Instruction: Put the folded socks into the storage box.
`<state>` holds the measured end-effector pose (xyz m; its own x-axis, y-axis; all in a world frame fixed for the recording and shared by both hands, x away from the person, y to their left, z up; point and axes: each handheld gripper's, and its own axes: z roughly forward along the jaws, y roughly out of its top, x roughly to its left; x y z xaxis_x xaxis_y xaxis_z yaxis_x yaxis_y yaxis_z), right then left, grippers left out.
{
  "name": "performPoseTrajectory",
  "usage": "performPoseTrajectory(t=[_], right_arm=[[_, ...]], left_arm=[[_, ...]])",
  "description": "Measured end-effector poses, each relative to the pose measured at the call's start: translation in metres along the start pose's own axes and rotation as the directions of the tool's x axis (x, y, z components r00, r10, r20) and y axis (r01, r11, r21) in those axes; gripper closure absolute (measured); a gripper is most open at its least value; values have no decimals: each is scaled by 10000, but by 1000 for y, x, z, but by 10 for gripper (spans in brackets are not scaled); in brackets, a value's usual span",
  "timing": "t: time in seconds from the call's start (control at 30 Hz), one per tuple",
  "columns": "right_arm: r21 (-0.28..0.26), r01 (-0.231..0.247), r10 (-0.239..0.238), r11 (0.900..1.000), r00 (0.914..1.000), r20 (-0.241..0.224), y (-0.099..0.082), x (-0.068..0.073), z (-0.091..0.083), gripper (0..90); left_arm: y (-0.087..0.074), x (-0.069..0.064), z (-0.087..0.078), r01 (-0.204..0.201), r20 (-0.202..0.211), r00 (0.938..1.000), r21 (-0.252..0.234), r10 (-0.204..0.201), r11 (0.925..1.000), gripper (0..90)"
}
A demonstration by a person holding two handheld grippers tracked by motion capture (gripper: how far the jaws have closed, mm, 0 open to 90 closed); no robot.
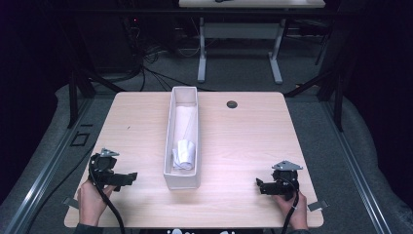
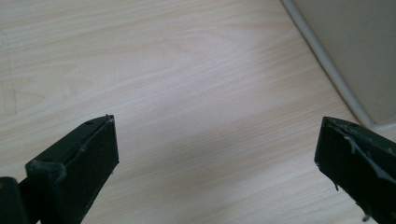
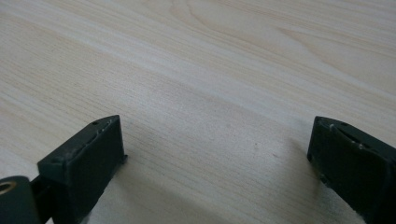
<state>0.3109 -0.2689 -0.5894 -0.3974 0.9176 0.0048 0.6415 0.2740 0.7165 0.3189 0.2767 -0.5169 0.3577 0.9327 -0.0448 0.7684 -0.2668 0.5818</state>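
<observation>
On the bench, white cloth is already tucked in the bin, and both hand-held grippers, left hand-held gripper and right hand-held gripper, are parked wide open, empty, so it's probably done.

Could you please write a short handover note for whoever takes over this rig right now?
Left gripper: open, holding nothing, resting on the table left of the white bin.
Right gripper: open, holding nothing, on the table right of the bin.
White cloth: lies rolled inside the bin, near its front end.
Done: cloth is in the bin.
Left: judging by the layout, probably nothing, unless the cloth needs taking out.
</observation>
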Motion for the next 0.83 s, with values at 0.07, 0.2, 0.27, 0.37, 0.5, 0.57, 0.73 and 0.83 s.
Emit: performPoseTrajectory(t=[0.07, 0.2, 0.27, 0.37, 0.5, 0.57, 0.73, 0.83], right_arm=[[0, -2, 2, 10000, 10000, 1, 0, 0, 0, 31], [1, 0, 0, 10000, 10000, 2, 0, 0, 0, 31], [0, -1, 1, 10000, 10000, 2, 0, 0, 0, 31], [1, -1, 1, 10000, 10000, 1, 0, 0, 0, 31], [1, -3, 3, 10000, 10000, 0, 0, 0, 0, 31], [0, -3, 3, 10000, 10000, 1, 0, 0, 0, 31], [2, -2, 2, 10000, 10000, 2, 0, 0, 0, 31], [0, -2, 2, 10000, 10000, 0, 0, 0, 0, 31]], left_arm=[[-5, 3, 5, 76, -29, 10000, 19, -76, 10000, 0], [-12, 8, 13, 155, -90, 9998, 15, -155, 9999, 0], [-16, 9, 15, 203, -171, 9996, -64, -204, 9998, 0], [-21, 13, 20, 346, -200, 9992, -146, -349, 9993, 0], [-26, 15, 26, 420, -179, 9990, -20, -421, 9991, 0], [-28, 16, 28, 419, -183, 9990, 10, -419, 9991, 0], [-31, 18, 30, 417, -174, 9990, -8, -417, 9991, 0], [-32, 20, 31, 410, -171, 9990, -79, -411, 9991, 0]])
